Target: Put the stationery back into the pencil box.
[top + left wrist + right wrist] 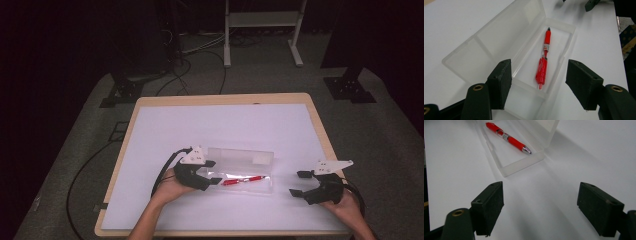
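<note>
Clear plastic forms the pencil case (pixel 245 172), lying open near the table's (pixel 150 115) front edge with its lid (pixel 240 155) folded back toward twelve o'clock. A single red pen (pixel 543 60) lies lengthwise in the tray, and nothing else is in it. The left gripper (pixel 209 175) sits at the case's nine o'clock end, jaws apart, one pad over the near corner of the tray and gripping nothing. The right gripper (pixel 299 183) waits at three o'clock, just off the case on the white tabletop, jaws also wide apart and empty. The pen seems already stowed, so closing looks like the step in hand. The next move likely calls for catching the lid's edge and swinging it toward six o'clock while the tray is steadied.
</note>
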